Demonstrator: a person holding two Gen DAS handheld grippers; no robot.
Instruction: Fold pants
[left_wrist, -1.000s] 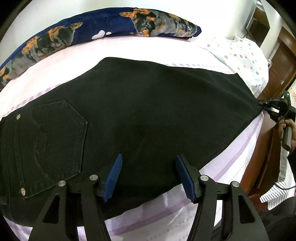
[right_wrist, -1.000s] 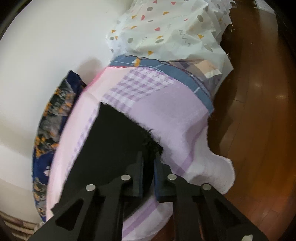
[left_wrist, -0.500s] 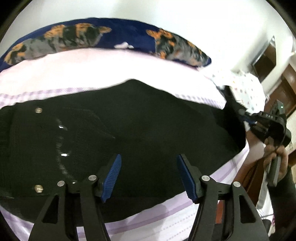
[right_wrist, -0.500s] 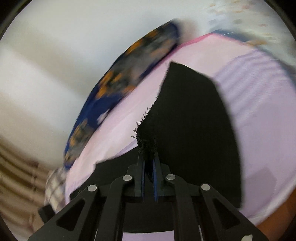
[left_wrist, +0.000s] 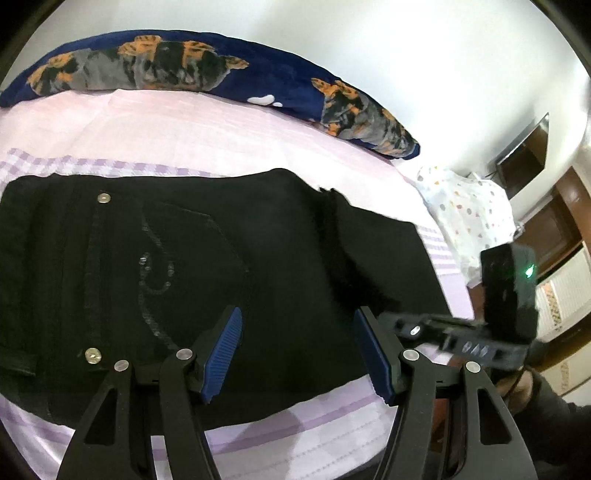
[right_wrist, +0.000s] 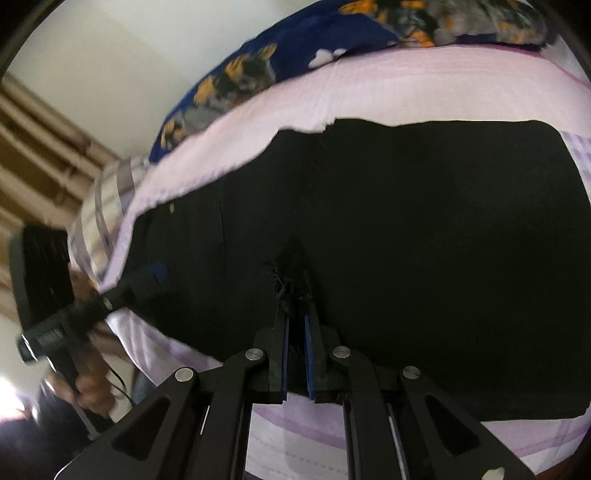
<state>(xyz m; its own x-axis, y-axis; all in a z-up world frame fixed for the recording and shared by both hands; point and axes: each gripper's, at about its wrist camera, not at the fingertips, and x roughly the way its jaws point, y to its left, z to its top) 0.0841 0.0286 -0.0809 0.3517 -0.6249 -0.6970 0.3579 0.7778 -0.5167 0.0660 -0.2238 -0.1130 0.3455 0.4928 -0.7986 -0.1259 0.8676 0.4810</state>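
1. A bed covered by a pale pink sheet with lilac checked bands (left_wrist: 207, 136) carries everything.
2. Black denim pants with a riveted back pocket (left_wrist: 192, 258) lie flat across the sheet, the frayed leg hem folded over onto them.
3. A navy blue pillow printed with orange and grey dogs (left_wrist: 192, 70) lies along the far edge.
4. A white cloth with coloured dots (left_wrist: 469, 218) sits at the bed's right end.

Black gripper (left_wrist: 299, 354) frames, silver screws, ribbed blue pads (left_wrist: 223, 354), green indicator light.
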